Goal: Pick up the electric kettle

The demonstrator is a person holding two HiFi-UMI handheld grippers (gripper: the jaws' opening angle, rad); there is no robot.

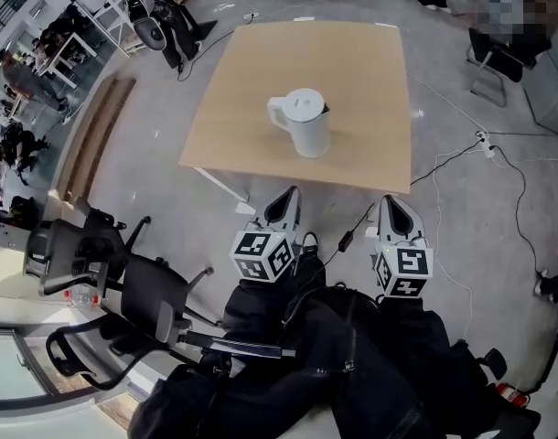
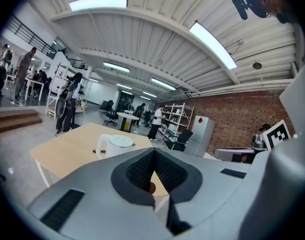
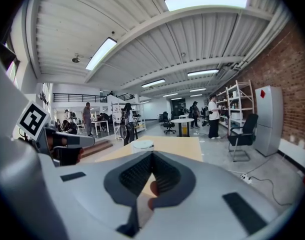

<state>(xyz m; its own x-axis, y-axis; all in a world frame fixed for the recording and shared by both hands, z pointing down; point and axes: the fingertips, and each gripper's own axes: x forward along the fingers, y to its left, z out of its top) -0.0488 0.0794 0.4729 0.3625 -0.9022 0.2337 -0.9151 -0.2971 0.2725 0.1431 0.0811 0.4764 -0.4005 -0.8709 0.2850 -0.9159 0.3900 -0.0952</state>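
Note:
A white electric kettle [image 1: 302,123] stands upright near the middle of a light wooden table [image 1: 361,71], its handle toward the left. Both grippers hang off the table's near edge, short of the kettle. My left gripper [image 1: 291,193] is shut with nothing between its jaws; in the left gripper view the kettle [image 2: 115,145] shows just over the closed jaws [image 2: 153,154]. My right gripper [image 1: 390,201] is likewise shut and empty, a little right of the kettle. From the right gripper view only the kettle's lid [image 3: 142,144] peeks above the jaws [image 3: 152,156].
Black office chairs [image 1: 105,273] crowd the floor at the lower left. Cables and a power strip [image 1: 484,144] trail over the floor right of the table. A chair [image 1: 494,62] stands at the far right. People and desks fill the far background.

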